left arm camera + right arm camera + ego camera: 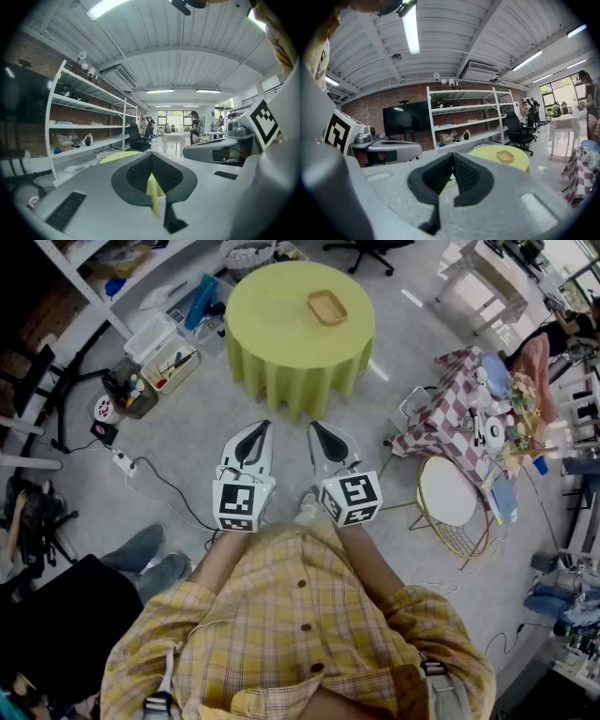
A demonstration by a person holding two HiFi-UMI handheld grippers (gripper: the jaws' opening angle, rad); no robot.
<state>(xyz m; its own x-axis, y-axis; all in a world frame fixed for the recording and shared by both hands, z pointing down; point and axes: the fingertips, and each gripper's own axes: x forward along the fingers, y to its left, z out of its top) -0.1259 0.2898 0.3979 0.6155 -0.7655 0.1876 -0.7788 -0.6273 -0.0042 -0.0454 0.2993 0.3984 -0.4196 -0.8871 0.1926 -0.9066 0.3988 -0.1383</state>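
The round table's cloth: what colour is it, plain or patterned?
The cloth is plain yellow-green, with no pattern; the head view shows it best.

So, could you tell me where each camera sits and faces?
Head view: on the person's head, down at the yellow table; shirt, left hand-held gripper, right hand-held gripper show.
Left gripper view: on the left one, facing shelves; right one shows.
Right gripper view: on the right one, facing the tray; left one shows.
All share the table.

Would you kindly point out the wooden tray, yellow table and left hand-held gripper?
wooden tray (pixel 327 307): head view, its middle.
yellow table (pixel 267 306): head view, bare cloth top.
left hand-held gripper (pixel 264 427): head view, its fingertips.
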